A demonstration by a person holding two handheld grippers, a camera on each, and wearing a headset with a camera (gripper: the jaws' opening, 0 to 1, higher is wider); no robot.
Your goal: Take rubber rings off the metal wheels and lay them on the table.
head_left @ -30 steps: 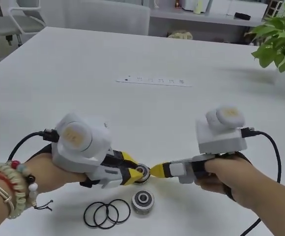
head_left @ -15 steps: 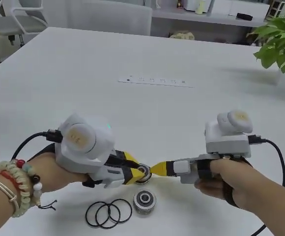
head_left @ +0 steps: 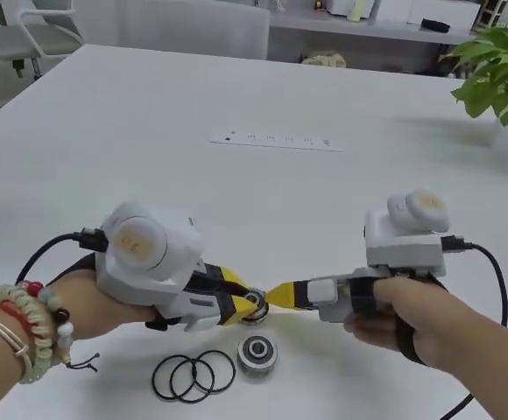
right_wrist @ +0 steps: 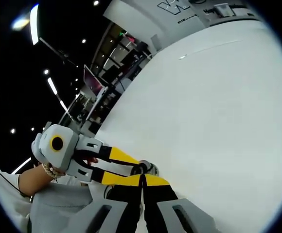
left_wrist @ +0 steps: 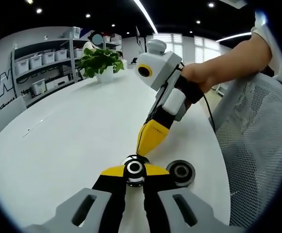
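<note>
**Wheel held between both grippers, little changed**

I keep the left gripper [head_left: 245, 306] clamped on the metal wheel [left_wrist: 134, 168]. The right gripper [head_left: 271, 300], its jaws pressed together, touches the wheel's rim, as it did a second ago. Three rubber rings [head_left: 193, 366] and a second wheel [head_left: 257, 352] lie on the table [head_left: 236, 192] nearby, unmoved.

Wall [left_wrist: 4, 86] lettering: a large "W" is legible. The smaller line beneath it cannot be read.
</note>
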